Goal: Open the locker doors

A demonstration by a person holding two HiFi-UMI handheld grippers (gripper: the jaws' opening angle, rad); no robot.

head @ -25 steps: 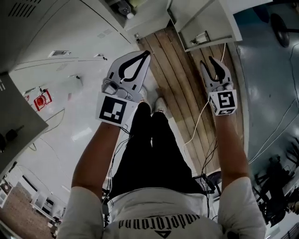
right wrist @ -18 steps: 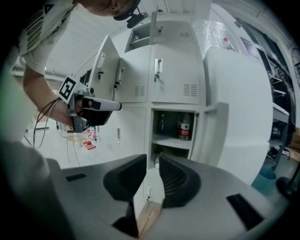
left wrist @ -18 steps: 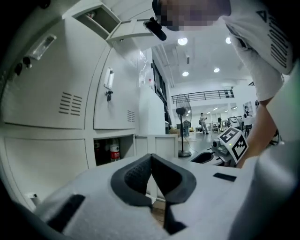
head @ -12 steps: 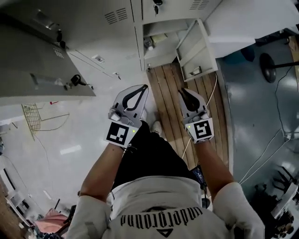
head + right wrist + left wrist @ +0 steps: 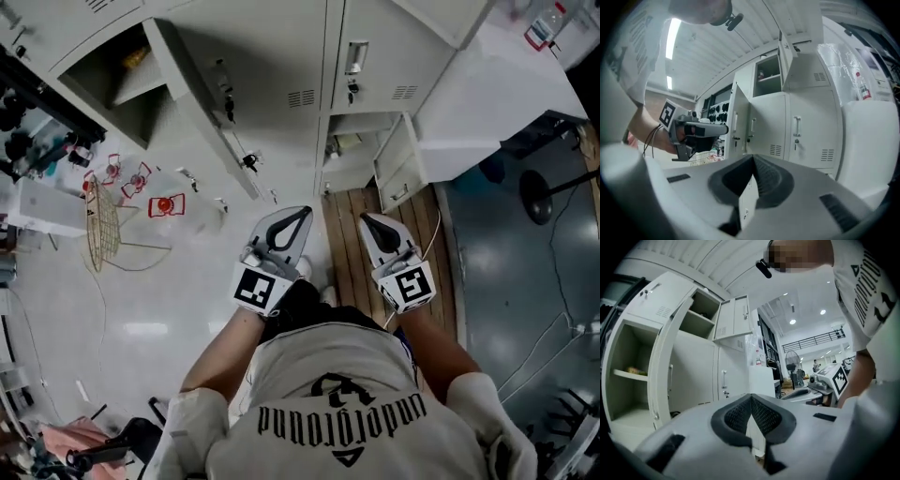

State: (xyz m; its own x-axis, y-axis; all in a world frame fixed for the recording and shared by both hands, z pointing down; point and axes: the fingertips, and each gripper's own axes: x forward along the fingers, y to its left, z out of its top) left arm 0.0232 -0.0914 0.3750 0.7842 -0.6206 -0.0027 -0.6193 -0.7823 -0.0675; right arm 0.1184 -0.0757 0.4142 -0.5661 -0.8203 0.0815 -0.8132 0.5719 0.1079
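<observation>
The grey lockers (image 5: 309, 56) fill the top of the head view. A tall door (image 5: 220, 112) stands swung out to the left, and a low door (image 5: 398, 173) hangs open beside its compartment (image 5: 349, 155). Two doors with handles (image 5: 354, 58) are closed. My left gripper (image 5: 305, 214) and right gripper (image 5: 366, 217) are held side by side near my body, short of the lockers. Both are shut with nothing between the tips. The left gripper (image 5: 751, 397) faces an open shelved compartment (image 5: 628, 373). The right gripper (image 5: 752, 161) faces closed doors (image 5: 797, 126).
A wire basket (image 5: 105, 225) and small red items (image 5: 164, 203) lie on the pale floor at left. A wooden strip (image 5: 370, 202) runs under the lockers. A white covered block (image 5: 497, 94), a round stand base (image 5: 539, 197) and cables (image 5: 553, 328) are at right.
The view has swung up from the floor to the lockers, and both grippers have drawn in closer together near my body. The right gripper's jaws have closed.
</observation>
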